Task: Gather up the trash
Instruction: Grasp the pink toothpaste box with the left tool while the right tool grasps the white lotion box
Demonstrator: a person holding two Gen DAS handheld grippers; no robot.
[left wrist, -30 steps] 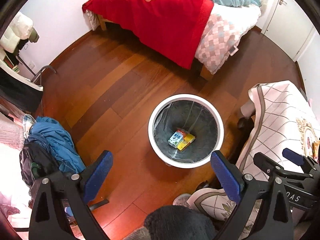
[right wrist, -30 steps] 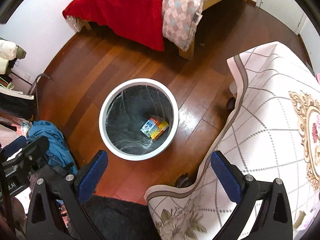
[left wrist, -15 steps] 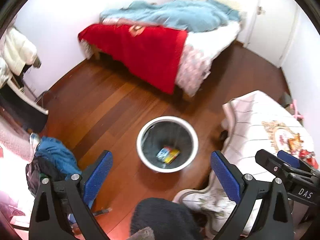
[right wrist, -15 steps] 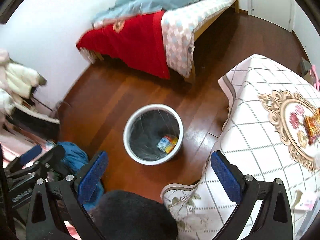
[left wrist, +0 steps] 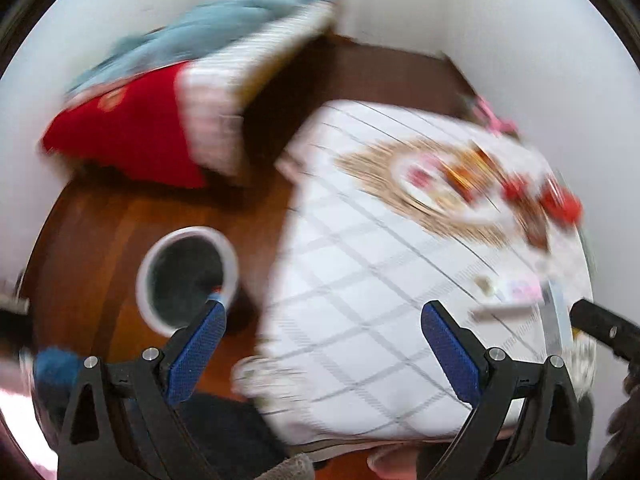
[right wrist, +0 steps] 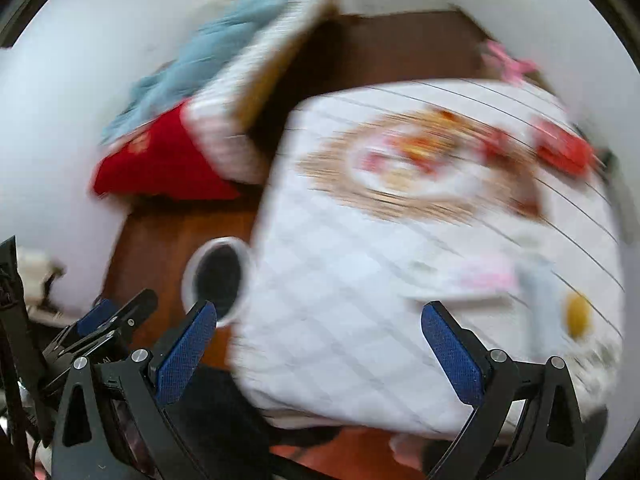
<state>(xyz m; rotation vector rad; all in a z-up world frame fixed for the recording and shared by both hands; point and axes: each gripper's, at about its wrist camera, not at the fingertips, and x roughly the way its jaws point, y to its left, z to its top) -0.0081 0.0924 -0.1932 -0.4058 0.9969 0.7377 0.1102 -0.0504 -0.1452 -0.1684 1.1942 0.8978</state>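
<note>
A round white bin [left wrist: 145, 264] with a dark liner stands upright on the wood floor beside the table. Red and orange wrappers [right wrist: 564, 152] lie on the tablecloth's far side, too blurred to identify.

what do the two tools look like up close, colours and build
Both match: the left tool and right tool have black angular frames with triangular cut-outs and silver bolt heads, and fingers faced with blue, finely textured pads. No cables show. The left tool's side bears white lettering, too blurred to read.
</note>
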